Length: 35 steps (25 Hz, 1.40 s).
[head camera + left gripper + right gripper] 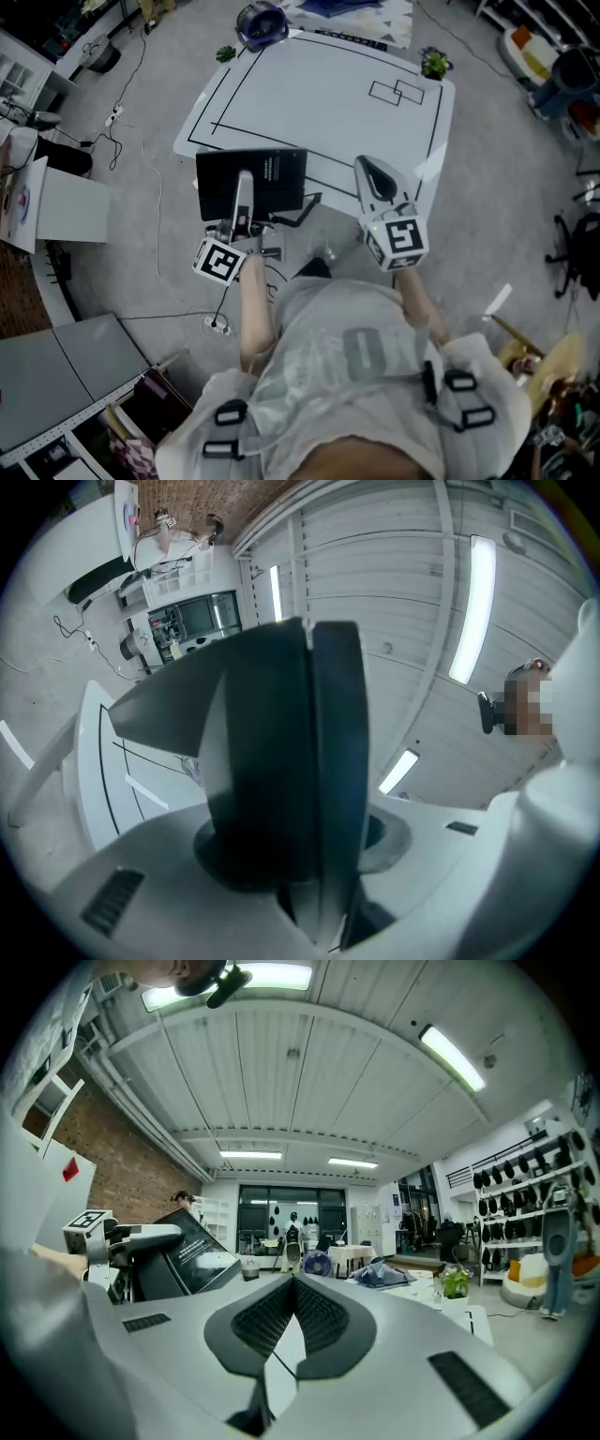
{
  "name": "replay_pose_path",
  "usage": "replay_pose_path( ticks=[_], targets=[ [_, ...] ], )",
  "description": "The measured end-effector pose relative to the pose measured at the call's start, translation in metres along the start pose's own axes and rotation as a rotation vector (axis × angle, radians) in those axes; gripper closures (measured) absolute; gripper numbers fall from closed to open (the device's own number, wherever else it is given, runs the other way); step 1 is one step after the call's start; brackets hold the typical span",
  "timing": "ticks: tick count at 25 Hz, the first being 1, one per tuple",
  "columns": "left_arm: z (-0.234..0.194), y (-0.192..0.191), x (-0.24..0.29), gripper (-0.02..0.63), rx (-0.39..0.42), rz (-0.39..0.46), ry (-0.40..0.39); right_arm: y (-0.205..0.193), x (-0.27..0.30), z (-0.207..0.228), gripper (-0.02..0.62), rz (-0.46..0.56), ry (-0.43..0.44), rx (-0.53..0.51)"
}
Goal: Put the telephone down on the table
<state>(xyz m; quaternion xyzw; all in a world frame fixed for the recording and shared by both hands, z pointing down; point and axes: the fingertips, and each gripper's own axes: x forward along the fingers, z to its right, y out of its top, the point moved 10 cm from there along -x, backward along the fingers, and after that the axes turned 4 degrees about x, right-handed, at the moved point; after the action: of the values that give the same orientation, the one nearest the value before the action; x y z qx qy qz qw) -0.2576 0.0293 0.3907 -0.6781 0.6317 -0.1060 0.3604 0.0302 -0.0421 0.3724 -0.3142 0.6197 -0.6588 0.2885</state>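
The telephone (277,183) is a flat black slab with white print, held over the near left edge of the white table (319,94). My left gripper (246,183) is shut on it, one finger lying across its face. In the left gripper view the telephone (281,761) stands edge-on between the jaws and fills the middle. My right gripper (370,169) hovers to the right, over the table's near edge, shut with nothing in it; its pads meet at the tip (294,1283). In the right gripper view the telephone (192,1241) shows tilted at the left.
The table carries black outline markings (397,92). A round purple object (261,23) sits at its far left corner and a small potted plant (434,64) at its far right corner. Cables (122,112) trail on the floor at left, beside a white cabinet (56,202).
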Motion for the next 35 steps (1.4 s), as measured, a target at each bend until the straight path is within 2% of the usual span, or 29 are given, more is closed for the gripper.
replay_pose_path(
  ticks=[5, 10, 16, 25, 32, 35],
  targets=[
    [-0.032, 0.022, 0.044, 0.439, -0.013, -0.032, -0.020, 0.005, 0.051, 0.001, 0.588, 0.004, -0.031, 0.004],
    [-0.050, 0.027, 0.067, 0.439, -0.034, -0.052, -0.029, 0.013, 0.076, 0.002, 0.588, -0.025, -0.022, 0.022],
    [-0.051, 0.014, 0.086, 0.439, -0.043, -0.091, -0.041, 0.006, 0.087, 0.023, 0.588, -0.016, -0.030, 0.018],
    [-0.039, -0.005, 0.096, 0.439, -0.019, -0.090, -0.016, 0.004, 0.091, 0.043, 0.588, -0.017, 0.025, 0.032],
    [-0.045, -0.014, 0.104, 0.439, -0.039, -0.113, -0.006, -0.001, 0.096, 0.054, 0.588, -0.020, 0.023, 0.045],
    [-0.048, -0.016, 0.115, 0.439, -0.049, -0.144, -0.011, -0.004, 0.095, 0.061, 0.588, -0.038, -0.004, 0.075]
  ],
)
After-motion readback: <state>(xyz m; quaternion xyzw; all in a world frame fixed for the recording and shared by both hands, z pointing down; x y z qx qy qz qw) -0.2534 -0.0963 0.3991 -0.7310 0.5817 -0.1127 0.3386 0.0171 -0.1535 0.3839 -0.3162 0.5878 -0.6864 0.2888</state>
